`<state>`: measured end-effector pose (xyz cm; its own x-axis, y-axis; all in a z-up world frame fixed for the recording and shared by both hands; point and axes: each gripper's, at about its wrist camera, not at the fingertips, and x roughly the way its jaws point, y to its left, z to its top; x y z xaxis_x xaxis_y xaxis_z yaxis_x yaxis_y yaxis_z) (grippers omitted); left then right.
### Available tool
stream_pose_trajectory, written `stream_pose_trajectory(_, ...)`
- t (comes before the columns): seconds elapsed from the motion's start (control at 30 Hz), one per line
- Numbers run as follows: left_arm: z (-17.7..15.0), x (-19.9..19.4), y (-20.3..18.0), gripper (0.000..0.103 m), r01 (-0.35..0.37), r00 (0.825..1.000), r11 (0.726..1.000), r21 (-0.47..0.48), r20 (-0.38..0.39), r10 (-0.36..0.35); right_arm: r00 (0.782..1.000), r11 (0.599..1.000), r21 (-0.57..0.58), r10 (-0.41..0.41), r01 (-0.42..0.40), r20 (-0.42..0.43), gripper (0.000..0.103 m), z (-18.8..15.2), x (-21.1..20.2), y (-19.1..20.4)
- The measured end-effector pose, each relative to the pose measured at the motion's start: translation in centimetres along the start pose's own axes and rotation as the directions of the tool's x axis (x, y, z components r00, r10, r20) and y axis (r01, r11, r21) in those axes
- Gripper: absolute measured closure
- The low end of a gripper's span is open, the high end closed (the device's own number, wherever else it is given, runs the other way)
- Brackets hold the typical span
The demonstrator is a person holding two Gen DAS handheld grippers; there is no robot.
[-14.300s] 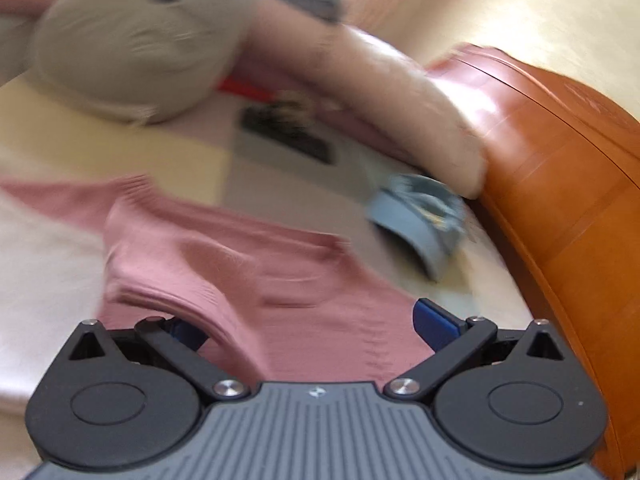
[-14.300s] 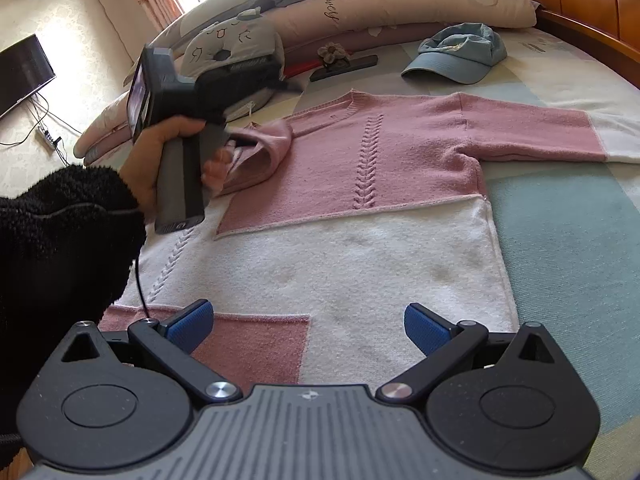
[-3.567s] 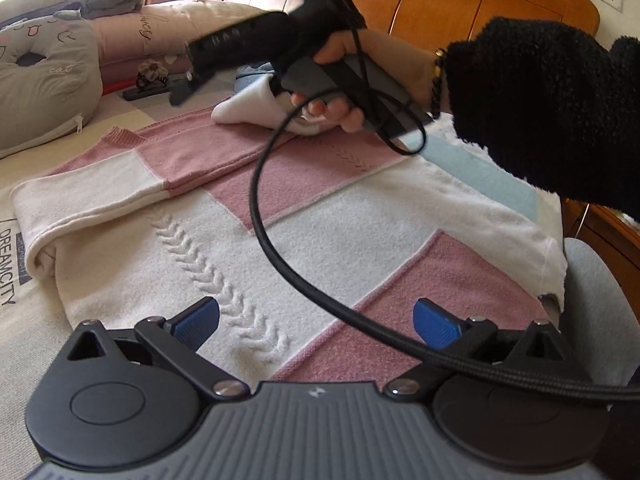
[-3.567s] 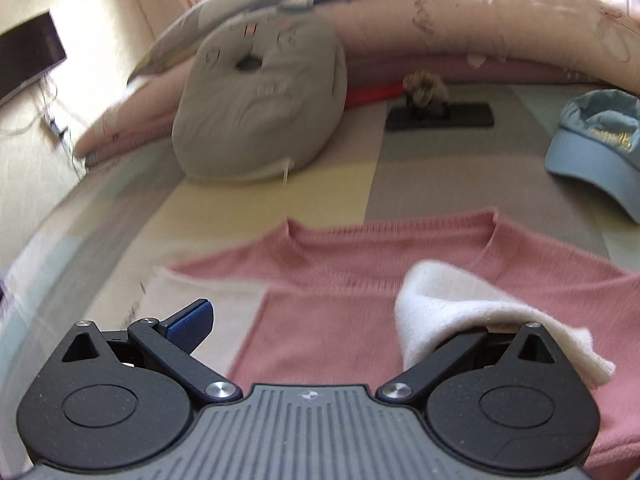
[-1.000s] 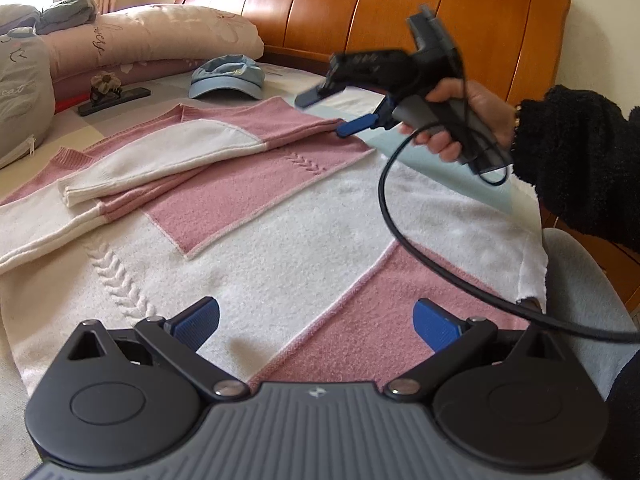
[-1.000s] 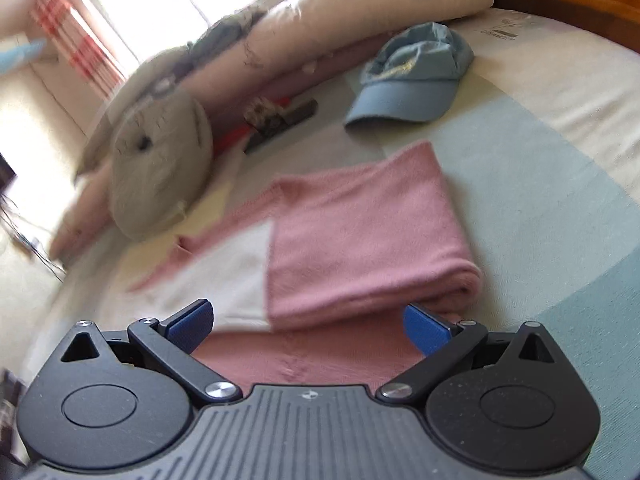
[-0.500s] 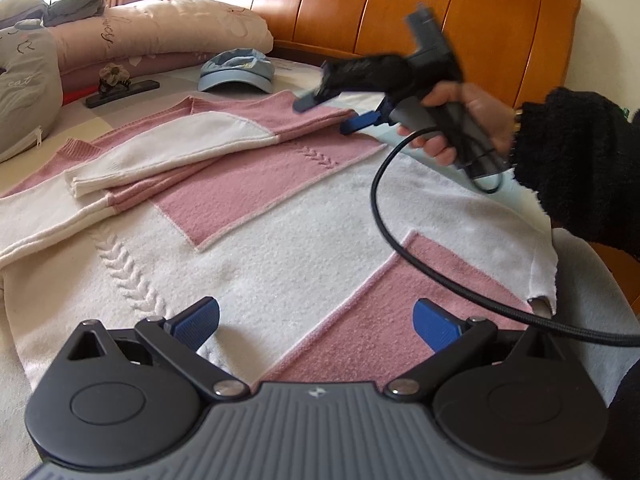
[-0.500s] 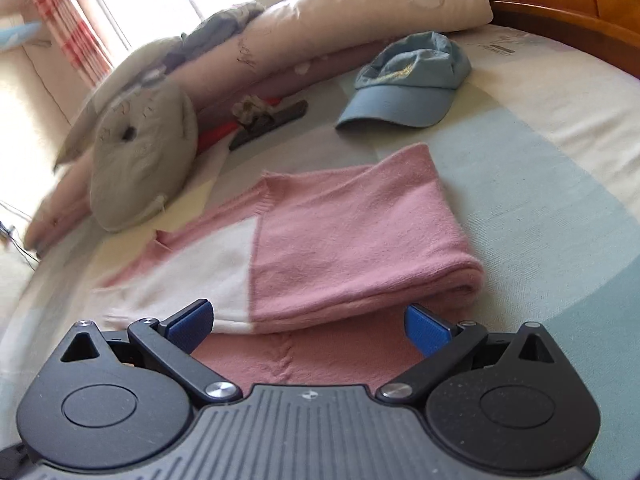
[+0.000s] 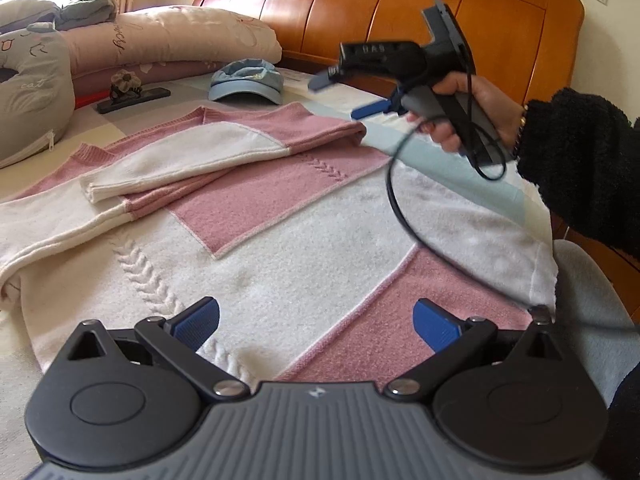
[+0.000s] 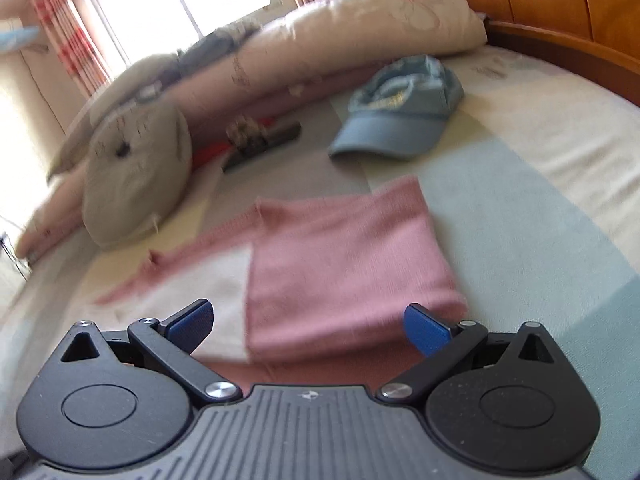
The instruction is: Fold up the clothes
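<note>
now both sleeves lie folded across the chest of the sweater (image 9: 280, 216), which is spread flat on the bed (image 10: 540, 208), its hem just ahead of the left gripper (image 9: 316, 320) and its shoulder below the right gripper (image 10: 308, 320). both sets of fingers are spread wide, grasping nothing. the next fold likely goes best by pinching both hem corners and carrying them level up to the collar.

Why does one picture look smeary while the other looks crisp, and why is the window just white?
Right wrist view: motion blur smears the sweater, cap and pillows, and the window is blown out by daylight. Left wrist view: sharp and evenly lit, though the fisheye lens bends the headboard at the edges.
</note>
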<state>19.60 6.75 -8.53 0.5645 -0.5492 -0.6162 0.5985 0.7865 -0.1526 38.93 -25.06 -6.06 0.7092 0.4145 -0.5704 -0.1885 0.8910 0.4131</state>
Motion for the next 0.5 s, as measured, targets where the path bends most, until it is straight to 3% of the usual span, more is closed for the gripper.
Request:
stream_pose_trajectory(0.17, -0.1, 0.3, 0.9, 0.001, -0.019, 1.0, 1.0, -0.023, -0.015, 0.019, 1.0, 1.0, 0.009, -0.022, 0.022, 0.004, 0.0, 2.0, 2.3, -0.8)
stream_pose_trajectory(0.3, -0.2, 0.4, 1.4, 0.001, -0.022, 1.0, 0.999, -0.034, -0.021, 0.021, 0.996, 0.997, 0.013, -0.072, 0.073, -0.05, 0.0, 0.4, 4.6, -2.9)
stream_pose_trajectory(0.5, -0.1, 0.7, 1.9, 0.001, -0.023, 0.999, 0.999, -0.043, -0.027, 0.022, 1.0, 0.999, 0.022, -0.028, 0.028, -0.006, 0.0, 1.0, 3.6, -2.3)
